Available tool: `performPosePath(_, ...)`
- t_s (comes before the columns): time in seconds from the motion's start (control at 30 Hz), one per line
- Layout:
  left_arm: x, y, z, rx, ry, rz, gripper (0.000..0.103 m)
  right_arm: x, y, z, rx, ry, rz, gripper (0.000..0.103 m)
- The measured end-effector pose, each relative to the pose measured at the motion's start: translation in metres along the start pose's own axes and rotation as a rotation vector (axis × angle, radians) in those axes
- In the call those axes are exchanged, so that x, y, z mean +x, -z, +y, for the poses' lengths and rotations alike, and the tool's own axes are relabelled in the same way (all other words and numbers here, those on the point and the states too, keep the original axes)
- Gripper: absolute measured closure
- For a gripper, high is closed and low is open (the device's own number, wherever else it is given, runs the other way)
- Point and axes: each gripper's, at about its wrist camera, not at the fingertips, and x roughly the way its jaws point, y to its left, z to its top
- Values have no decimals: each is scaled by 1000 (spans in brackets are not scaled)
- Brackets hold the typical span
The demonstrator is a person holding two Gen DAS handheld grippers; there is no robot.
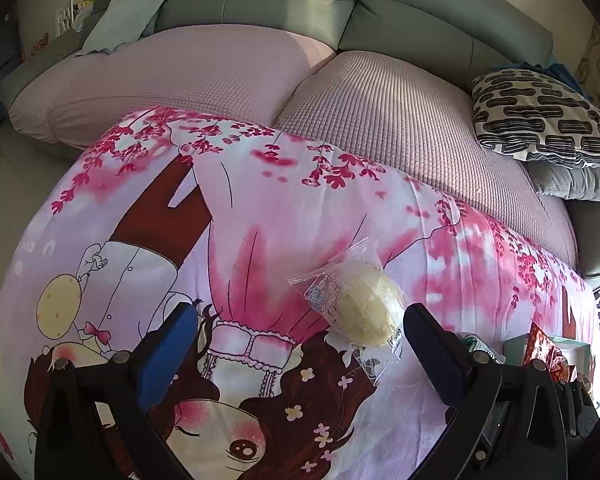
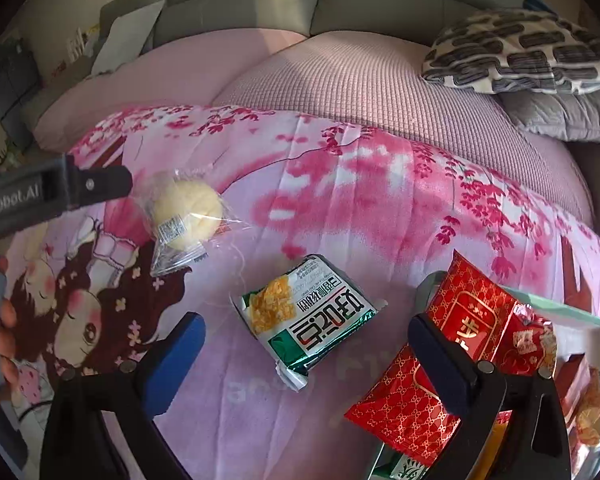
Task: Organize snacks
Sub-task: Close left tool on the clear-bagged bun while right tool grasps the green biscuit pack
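Observation:
A pale yellow bun in clear wrap point(image 1: 364, 306) lies on the pink cartoon blanket point(image 1: 260, 208). My left gripper point(image 1: 300, 330) is open, its jaws wide, with the bun just ahead near the right finger. In the right wrist view the bun point(image 2: 186, 214) lies at the left with the left gripper's finger point(image 2: 96, 186) beside it. A green-and-white snack packet point(image 2: 308, 316) lies ahead of my open, empty right gripper point(image 2: 306, 342). Red snack packets point(image 2: 476, 312) rest in a pale green box point(image 2: 580, 320) behind the right finger.
A grey sofa point(image 1: 440, 20) with pink quilted cushions point(image 1: 380, 112) stands behind the blanket. A black-and-white patterned pillow point(image 1: 540, 116) lies at the right on a grey folded blanket point(image 1: 572, 184). The box with red packets shows at the left view's right edge point(image 1: 548, 352).

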Motion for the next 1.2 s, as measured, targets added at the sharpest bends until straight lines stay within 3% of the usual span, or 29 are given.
performPosePath(0.23,2,-2,-4,10,13,-21,1,14,-1,-1,-39,22,25,21)
performPosePath(0.63,23,2,-24,29,79,-40,1,23,-15,-8,7,-2,8,25)
performPosePath(1.03,56,12,-21,-49,145,48,1,31,-20,-10,11,-26,-3,25)
performPosePath(1.1,57,12,-19,-66,160,55,5,31,-20,-10,19,-28,-8,26)
performPosePath(1.17,57,13,-17,-79,169,59,21,31,-19,-11,30,-30,-14,27)
performPosePath(1.2,57,13,-17,-83,183,62,23,30,-19,-12,32,-30,-15,29)
